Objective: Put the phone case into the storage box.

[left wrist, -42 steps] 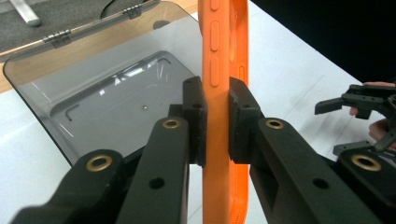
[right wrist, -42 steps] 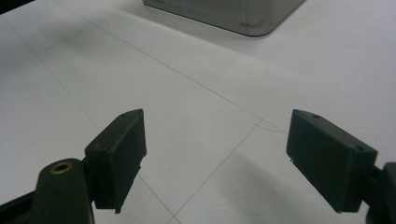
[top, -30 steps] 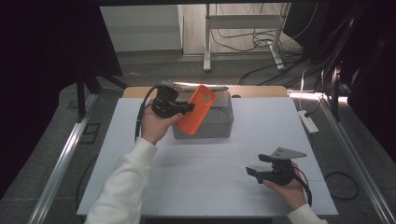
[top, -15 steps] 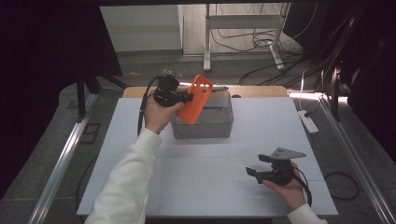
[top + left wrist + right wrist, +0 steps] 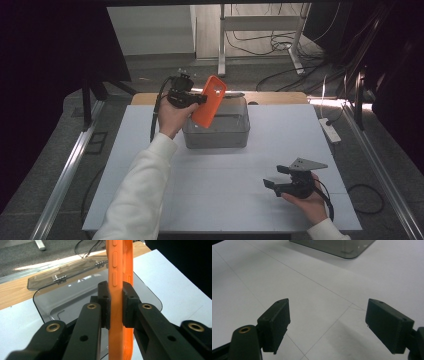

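Note:
My left gripper (image 5: 201,99) is shut on an orange phone case (image 5: 209,100), held in the air over the left part of a clear grey plastic box (image 5: 218,134). In the left gripper view the orange phone case (image 5: 120,277) stands edge-on and upright, pinched between the jaws of my left gripper (image 5: 116,303), with the open box (image 5: 67,302) below and its hinged lid (image 5: 67,276) folded back. Near the table's front right, my right gripper (image 5: 270,184) is open with nothing in it. In the right gripper view my right gripper (image 5: 327,322) hovers over bare white table.
The white table top (image 5: 150,165) is bordered at the back by a wooden strip (image 5: 280,96). A power strip (image 5: 330,130) lies at the right edge. A corner of the box (image 5: 342,248) appears far ahead in the right gripper view.
My left gripper has lifted the orange case up and toward the back, turning it more upright over the box. The right gripper has stayed in place.

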Demonstrator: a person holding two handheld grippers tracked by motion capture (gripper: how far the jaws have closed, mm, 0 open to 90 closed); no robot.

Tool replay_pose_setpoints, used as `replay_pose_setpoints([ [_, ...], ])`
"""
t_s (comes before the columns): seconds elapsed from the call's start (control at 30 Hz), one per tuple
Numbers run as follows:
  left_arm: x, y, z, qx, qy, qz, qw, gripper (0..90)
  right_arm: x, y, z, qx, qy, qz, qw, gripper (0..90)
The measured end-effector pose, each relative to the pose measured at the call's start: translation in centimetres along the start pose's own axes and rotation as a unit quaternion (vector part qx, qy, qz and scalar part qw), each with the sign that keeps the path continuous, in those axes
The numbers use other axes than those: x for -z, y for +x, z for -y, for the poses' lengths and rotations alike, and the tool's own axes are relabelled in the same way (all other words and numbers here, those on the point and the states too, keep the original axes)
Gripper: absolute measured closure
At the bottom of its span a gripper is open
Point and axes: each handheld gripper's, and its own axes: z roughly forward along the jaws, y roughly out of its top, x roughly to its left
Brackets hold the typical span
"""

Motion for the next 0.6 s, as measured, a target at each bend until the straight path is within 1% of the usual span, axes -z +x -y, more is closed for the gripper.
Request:
replay_pose_setpoints([
  [0.27, -0.38, 0.18, -0.43, 0.005, 0.004, -0.01, 0.9999, 79.8, -0.07, -0.06, 0.06, -0.002, -0.001, 0.0, 1.0, 20.3],
  [0.53, -0.66, 0.63, -0.82, 0.014, 0.006, -0.023, 0.9996, 79.8, -0.08, -0.08, 0.06, -0.003, -0.001, 0.001, 1.0, 20.3],
  [0.6, -0.76, 0.76, -0.92, 0.013, 0.009, -0.026, 0.9995, 79.8, -0.09, -0.09, 0.07, -0.003, 0.0, 0.001, 1.0, 20.3],
])
